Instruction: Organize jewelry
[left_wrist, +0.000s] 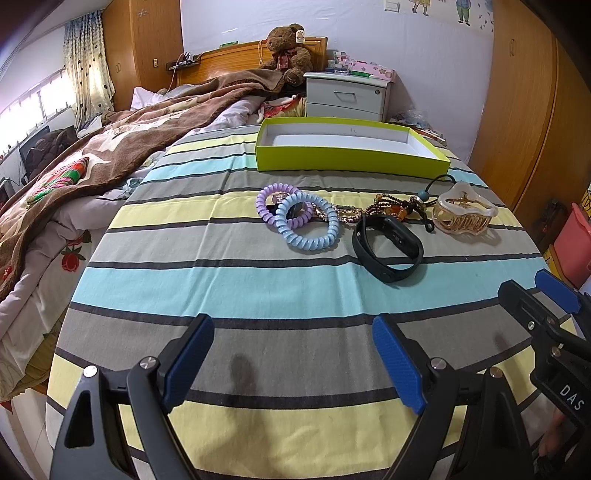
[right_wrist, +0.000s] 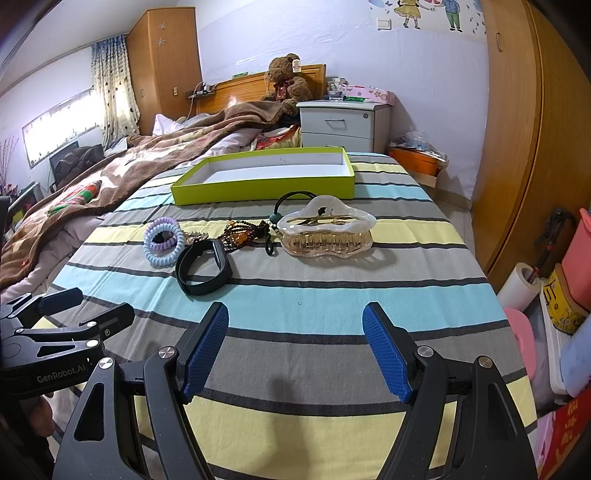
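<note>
Jewelry sits in a loose row on the striped sheet (left_wrist: 258, 288) of the bed, approx. mid-surface, just in front of a lime-green box (left_wrist: 351, 157) w/ a white inside. L to R in the left wrist view: purple coil band (left_wrist: 266, 206) overlapped by a blue coil band (left_wrist: 314, 236), a gold chain bracelet (left_wrist: 345, 214) behind them, a black wristband (left_wrist: 388, 251) nearest the cameras, a brown/amber bead bracelet (left_wrist: 391, 206) w/ a black elastic loop (left_wrist: 428, 199), then a clear-and-gold claw hair clip (left_wrist: 465, 214) at the far R.

Left tool (left_wrist: 291, 354) hovers low over the sheet, blue pads (left_wrist: 188, 358) wide apart, nothing btwn them. Right tool (right_wrist: 295, 347) beside it, likewise spread, holding nothing; wristband and hair clip lie ahead of it.

Teddy bear (left_wrist: 288, 51) and white nightstand (left_wrist: 347, 96) at the headboard end; brown blanket (left_wrist: 110, 147) bunched on the L.
</note>
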